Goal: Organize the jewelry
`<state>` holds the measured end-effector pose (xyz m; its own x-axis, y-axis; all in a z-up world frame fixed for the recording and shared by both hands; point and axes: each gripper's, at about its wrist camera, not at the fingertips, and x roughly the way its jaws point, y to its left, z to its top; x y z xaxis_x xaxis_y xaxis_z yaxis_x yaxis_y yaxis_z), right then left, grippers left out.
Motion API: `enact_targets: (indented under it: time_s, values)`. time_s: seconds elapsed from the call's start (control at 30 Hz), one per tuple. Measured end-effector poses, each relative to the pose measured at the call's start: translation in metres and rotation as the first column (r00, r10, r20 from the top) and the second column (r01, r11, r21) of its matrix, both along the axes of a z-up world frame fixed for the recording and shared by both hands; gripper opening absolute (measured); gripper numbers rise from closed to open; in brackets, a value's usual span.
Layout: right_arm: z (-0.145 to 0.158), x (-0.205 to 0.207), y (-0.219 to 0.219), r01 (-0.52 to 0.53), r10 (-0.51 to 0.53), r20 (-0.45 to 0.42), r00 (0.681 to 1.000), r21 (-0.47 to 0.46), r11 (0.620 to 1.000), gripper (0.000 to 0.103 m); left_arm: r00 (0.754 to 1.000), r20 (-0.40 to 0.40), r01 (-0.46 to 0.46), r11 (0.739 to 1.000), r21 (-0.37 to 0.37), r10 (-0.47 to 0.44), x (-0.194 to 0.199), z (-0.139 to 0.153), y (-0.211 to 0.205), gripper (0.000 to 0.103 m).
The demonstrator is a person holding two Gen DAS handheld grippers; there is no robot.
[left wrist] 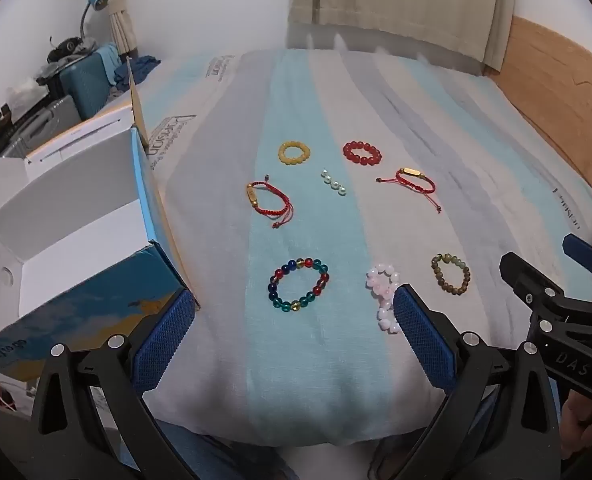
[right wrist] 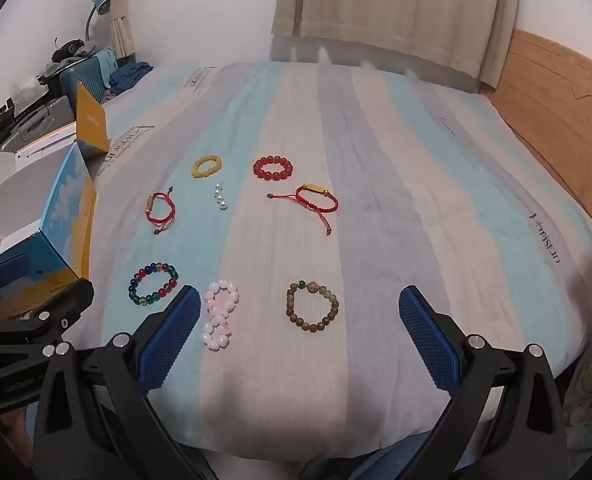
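Observation:
Several bracelets lie on the striped bedspread (left wrist: 315, 360). A multicoloured bead bracelet (left wrist: 299, 285) (right wrist: 153, 284), a twisted pink bead bracelet (left wrist: 383, 292) (right wrist: 219, 314) and a brown bead bracelet (left wrist: 451, 273) (right wrist: 312, 306) lie nearest. Farther back are a yellow bracelet (left wrist: 294, 153), a red bead bracelet (left wrist: 362, 153), two red cord bracelets (left wrist: 270, 200) (left wrist: 413, 182) and a row of pearls (left wrist: 333, 182). My left gripper (left wrist: 294, 312) is open and empty, just short of the multicoloured bracelet. My right gripper (right wrist: 299, 312) is open and empty, around the brown bracelet's near side.
An open blue and white cardboard box (left wrist: 76, 232) stands on the left of the bed. Behind it are suitcases (left wrist: 84, 88) and a desk lamp (left wrist: 96, 0). A wooden headboard (right wrist: 555, 92) runs along the right. Curtains (left wrist: 399, 4) hang at the back.

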<state>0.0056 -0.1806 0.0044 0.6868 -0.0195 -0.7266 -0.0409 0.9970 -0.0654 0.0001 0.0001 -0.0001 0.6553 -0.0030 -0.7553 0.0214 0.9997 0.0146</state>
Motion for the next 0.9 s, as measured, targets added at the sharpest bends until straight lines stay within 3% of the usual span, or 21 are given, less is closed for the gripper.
enact_targets:
  time_s: [0.9]
  values:
    - [-0.001, -0.003, 0.001, 0.013, -0.013, -0.015, 1.000, 0.024, 1.000, 0.096, 1.000, -0.004, 0.008, 1.000, 0.004, -0.008, -0.001, 0.002, 0.002, 0.097]
